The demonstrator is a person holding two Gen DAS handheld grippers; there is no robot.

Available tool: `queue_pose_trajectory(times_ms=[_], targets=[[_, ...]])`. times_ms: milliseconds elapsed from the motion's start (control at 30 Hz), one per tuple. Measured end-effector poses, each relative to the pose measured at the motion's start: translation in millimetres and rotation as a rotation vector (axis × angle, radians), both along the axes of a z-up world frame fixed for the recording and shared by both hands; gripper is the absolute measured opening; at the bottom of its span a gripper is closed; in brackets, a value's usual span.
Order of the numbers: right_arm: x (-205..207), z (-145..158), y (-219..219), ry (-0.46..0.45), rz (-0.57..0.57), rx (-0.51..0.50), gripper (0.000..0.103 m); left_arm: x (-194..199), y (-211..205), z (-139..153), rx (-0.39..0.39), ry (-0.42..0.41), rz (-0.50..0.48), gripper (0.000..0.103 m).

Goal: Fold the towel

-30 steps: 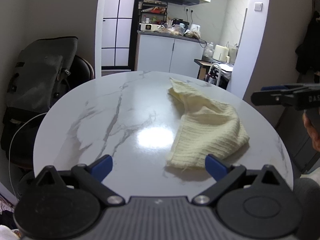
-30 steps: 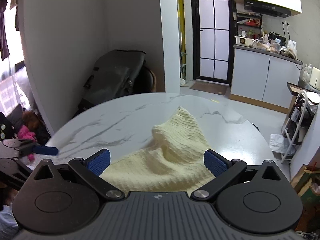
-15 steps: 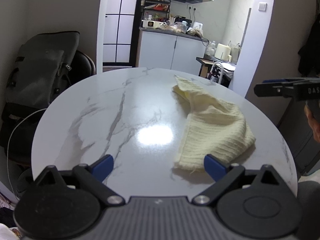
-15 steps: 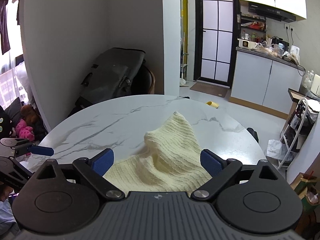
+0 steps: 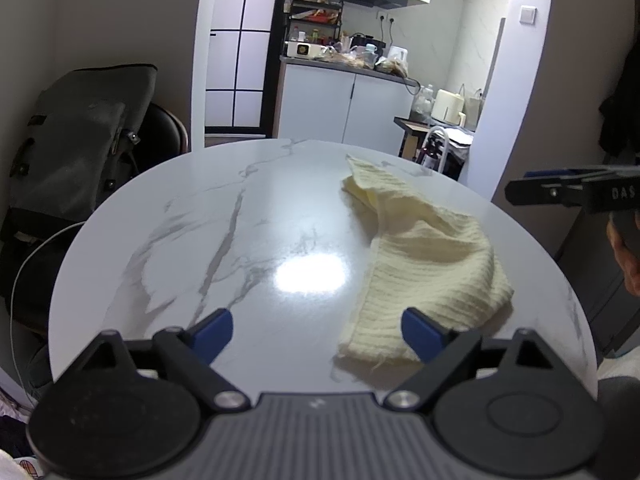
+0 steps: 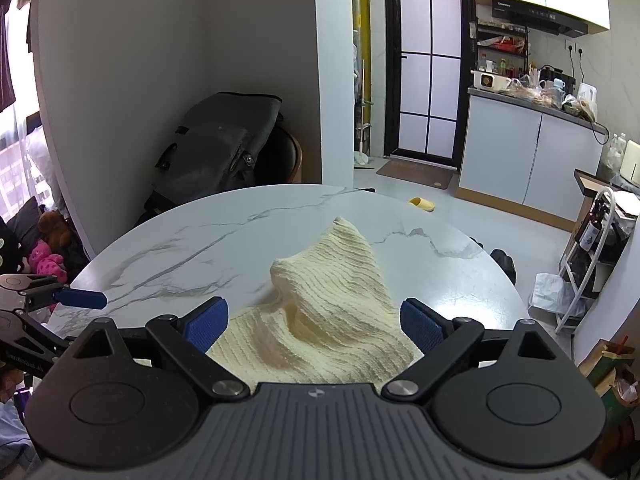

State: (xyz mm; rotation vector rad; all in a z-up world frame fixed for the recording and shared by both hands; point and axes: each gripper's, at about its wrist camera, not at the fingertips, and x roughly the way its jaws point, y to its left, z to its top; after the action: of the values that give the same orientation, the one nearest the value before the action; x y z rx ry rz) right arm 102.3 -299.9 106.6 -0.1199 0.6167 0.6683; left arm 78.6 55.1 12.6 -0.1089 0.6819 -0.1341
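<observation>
A pale yellow ribbed towel (image 5: 420,256) lies crumpled on the right half of a round white marble table (image 5: 224,232). My left gripper (image 5: 316,330) is open and empty, held above the table's near edge, its right finger over the towel's near corner. My right gripper (image 6: 314,320) is open and empty, held above the towel (image 6: 332,300), which bunches up in a ridge in front of it. The right gripper also shows at the right of the left wrist view (image 5: 560,192); the left gripper shows at the left edge of the right wrist view (image 6: 60,298).
A dark bag (image 5: 76,148) rests on a chair behind the table's left side. White kitchen cabinets (image 5: 344,108) and a cluttered counter stand behind. A wire rack with bottles (image 6: 592,248) stands right of the table. Soft toys (image 6: 48,252) lie on the floor.
Both grippers have lifted and drawn back a little from the table. The towel has not moved. Both stay open.
</observation>
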Motion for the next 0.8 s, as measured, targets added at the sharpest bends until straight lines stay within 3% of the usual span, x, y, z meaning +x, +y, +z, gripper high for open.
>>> queue_pose_trajectory(times_ms=[233, 433, 633, 800], targets=[[5, -4, -1, 0.010, -0.017, 0.020, 0.096, 5, -5, -2, -0.011, 0.007, -0.016, 0.089], [12, -6, 3, 0.004, -0.017, 0.030, 0.096, 11, -12, -6, -0.020, 0.030, -0.041, 0.068], [25, -9, 11, 0.008, -0.011, 0.025, 0.096, 12, -21, -12, -0.003, 0.050, -0.060, 0.065], [39, -12, 21, 0.016, -0.002, 0.015, 0.096, 8, -29, -13, 0.041, 0.043, -0.068, 0.052]])
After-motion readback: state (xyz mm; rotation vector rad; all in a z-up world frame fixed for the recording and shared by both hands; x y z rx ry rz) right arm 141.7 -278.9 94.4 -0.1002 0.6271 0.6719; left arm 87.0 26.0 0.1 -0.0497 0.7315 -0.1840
